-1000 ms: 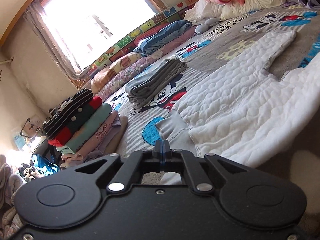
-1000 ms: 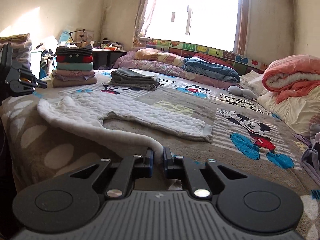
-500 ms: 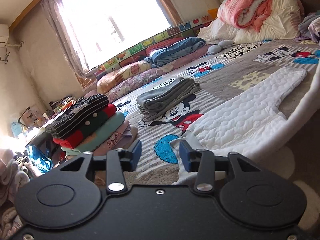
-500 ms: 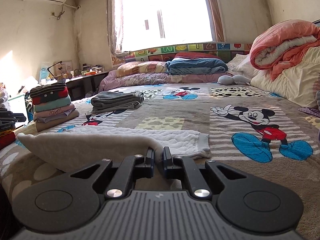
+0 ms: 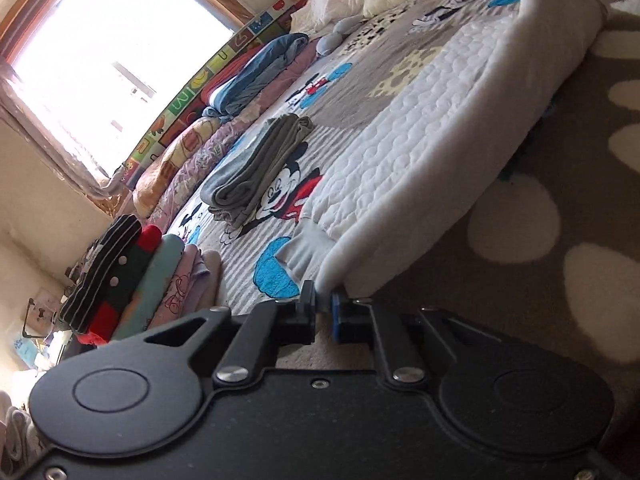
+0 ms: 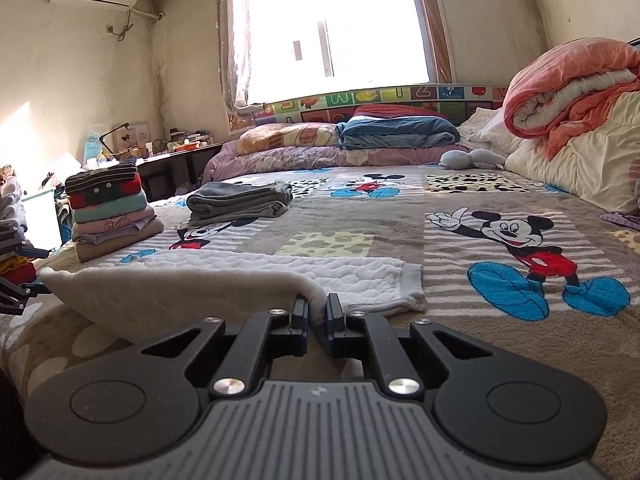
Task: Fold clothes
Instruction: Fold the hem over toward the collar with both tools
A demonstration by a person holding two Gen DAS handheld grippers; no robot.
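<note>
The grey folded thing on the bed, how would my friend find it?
Start at the window and come down onto the cartoon-mouse bedspread. The grey clothes lie folded by themselves, right of the tall stack. That stack is many colours; this bundle is plain grey all over.

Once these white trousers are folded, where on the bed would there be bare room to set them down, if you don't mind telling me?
Free: the blanket stretch between the white quilted trousers and the folded grey garment, and the wide patch rightward around the big Mickey print. Crowded: the left edge with the folded stack, the far side's pillows, and the right side's rolled quilt.
</note>
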